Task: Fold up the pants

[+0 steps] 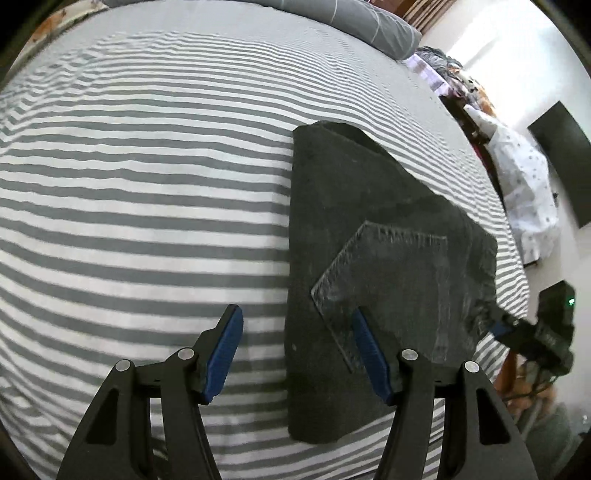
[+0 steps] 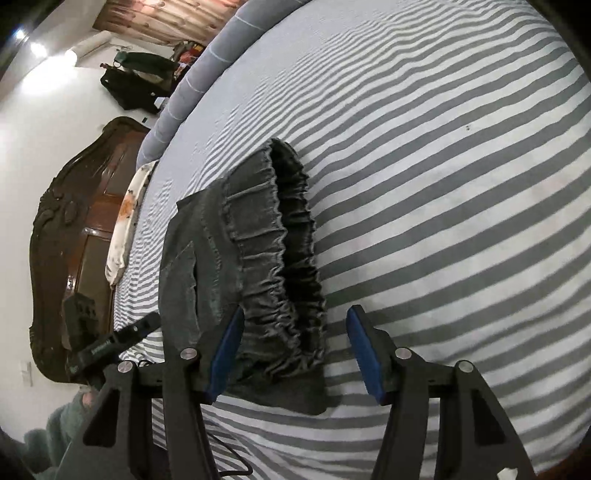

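Dark grey denim pants (image 1: 373,236) lie folded in a compact stack on the striped bed, back pocket (image 1: 384,280) facing up. My left gripper (image 1: 297,317) is open and empty, hovering over the stack's left edge. In the right wrist view the pants (image 2: 251,266) show their gathered elastic waistband (image 2: 284,258). My right gripper (image 2: 295,317) is open and empty, straddling the waistband end without holding it. The right gripper also shows in the left wrist view (image 1: 532,332) at the stack's right edge, and the left gripper shows in the right wrist view (image 2: 122,336).
The bed (image 1: 129,184) has a grey-and-white striped sheet. A grey pillow (image 1: 373,22) lies at the head. A dark wooden headboard (image 2: 74,229) stands beyond the bed edge. Clothes (image 1: 524,184) are piled beside the bed.
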Motion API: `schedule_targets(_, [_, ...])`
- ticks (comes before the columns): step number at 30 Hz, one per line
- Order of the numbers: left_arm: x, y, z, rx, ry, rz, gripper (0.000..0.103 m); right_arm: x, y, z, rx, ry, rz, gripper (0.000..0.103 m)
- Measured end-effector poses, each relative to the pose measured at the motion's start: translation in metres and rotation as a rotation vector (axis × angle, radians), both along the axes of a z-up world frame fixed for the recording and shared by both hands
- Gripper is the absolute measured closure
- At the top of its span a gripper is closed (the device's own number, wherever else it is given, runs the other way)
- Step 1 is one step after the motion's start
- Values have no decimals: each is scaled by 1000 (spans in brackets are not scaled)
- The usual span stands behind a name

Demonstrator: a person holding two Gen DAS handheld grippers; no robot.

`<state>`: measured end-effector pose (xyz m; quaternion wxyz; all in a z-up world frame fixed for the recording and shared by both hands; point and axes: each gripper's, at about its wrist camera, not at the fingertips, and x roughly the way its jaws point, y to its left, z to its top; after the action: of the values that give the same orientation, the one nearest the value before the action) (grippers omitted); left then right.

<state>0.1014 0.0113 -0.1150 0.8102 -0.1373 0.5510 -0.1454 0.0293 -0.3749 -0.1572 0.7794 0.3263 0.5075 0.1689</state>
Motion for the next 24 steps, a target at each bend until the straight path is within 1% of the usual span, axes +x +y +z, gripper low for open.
schedule_targets(2, [6,1,-2,-18,6,2,41,4,-1,-6,16,-3,10,47])
schedule_targets(9, [19,1,-9,-101,8,-17,41,18,-4,-11,125,-59,56,47])
schedule_targets(11, [26,2,-11,-113,7,-24,40,25,-5,-13,164,-68,60,47])
schedule_targets(14, [32,0,-11,-118,-6,-34,36,39,-4,-16,208,-78,48,47])
schedule_targets(17, [39,-8,-10,-103,-26,-53,34,57,6,-15,189,-101,68,49])
schedule_targets(20, [40,-13,-10,-106,-26,-57,34,69,21,-10,142,-111,106,47])
schedule_targets(22, [37,-13,-9,-119,-25,-72,34,68,24,-9,142,-111,121,47])
schedule_targets(23, [34,-14,-9,-131,-19,-85,35,67,25,-9,150,-109,129,49])
schedule_targets(24, [31,-15,-9,-124,-21,-90,37,65,27,-10,155,-100,146,50])
